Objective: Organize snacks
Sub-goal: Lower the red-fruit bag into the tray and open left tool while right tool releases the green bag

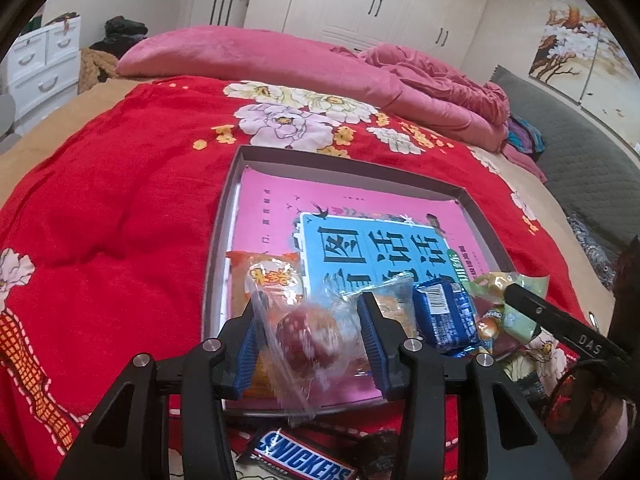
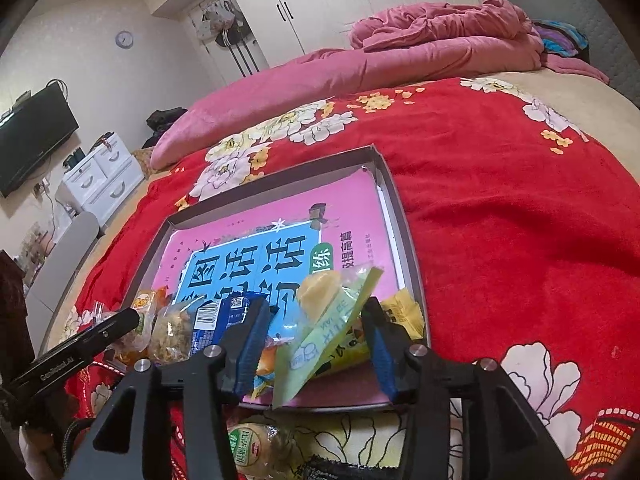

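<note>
Left gripper (image 1: pixel 310 336): jaws standing apart with a clear-wrapped red round snack (image 1: pixel 308 340) between the blue pads (image 1: pixel 370 332); whether the pads are pressing the wrapper cannot be told. The snack is hanging over the near edge of the tray (image 1: pixel 236 216).

Right gripper (image 2: pixel 316 344): jaws standing apart around a pale green packet (image 2: pixel 328 332) with a yellow piece showing at its top; grip contact cannot be told. The packet is tilting over the tray's near right corner.

Tray: a shallow grey box lying on the red flowered blanket (image 1: pixel 120 200), lined with a pink and blue book (image 1: pixel 360 248).

Inside the tray's near end: an orange packet (image 1: pixel 272 276), a blue wrapped biscuit pack (image 1: pixel 444 316), and a yellow packet (image 2: pixel 404 312) just beside the right gripper.

Outside the tray, on the blanket: a Snickers bar (image 1: pixel 300 460) lying below the left gripper, and a round bun in a green-labelled wrapper (image 2: pixel 256 448) lying below the right gripper.
</note>
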`<state>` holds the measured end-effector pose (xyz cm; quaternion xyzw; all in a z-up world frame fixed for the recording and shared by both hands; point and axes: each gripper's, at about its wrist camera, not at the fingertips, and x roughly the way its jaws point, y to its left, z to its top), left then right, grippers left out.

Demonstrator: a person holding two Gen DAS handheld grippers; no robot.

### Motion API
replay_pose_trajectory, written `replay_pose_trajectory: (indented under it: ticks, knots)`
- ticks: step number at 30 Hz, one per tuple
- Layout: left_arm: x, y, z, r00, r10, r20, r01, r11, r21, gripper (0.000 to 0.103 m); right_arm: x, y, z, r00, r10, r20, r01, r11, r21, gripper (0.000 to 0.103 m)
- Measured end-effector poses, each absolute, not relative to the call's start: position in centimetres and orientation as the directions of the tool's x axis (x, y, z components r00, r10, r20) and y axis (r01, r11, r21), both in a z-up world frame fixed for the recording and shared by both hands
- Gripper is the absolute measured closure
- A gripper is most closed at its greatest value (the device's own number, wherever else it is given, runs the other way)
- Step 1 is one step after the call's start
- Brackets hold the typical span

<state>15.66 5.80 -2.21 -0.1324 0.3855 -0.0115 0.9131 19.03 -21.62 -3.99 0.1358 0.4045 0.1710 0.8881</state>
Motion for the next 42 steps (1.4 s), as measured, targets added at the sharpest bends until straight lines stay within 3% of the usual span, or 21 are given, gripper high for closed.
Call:
replay_pose_trajectory:
  ticks: [21, 42]
  knots:
    - [15.0, 6.4, -1.2, 0.742, -0.109, -0.661, -0.110, 0.954, -0.280, 0.050, 18.6, -22.4, -3.2, 0.638, 0.411, -0.651, -0.184, 0.903, 0.388, 0.049]
    - [14.4, 7.1, -0.3, 0.764, -0.111, -0.635, -0.091, 0.956, -0.278, 0.028, 18.0, -23.4, -2.3, 0.678, 0.385, -0.626, -0.184, 0.913, 0.363, 0.038]
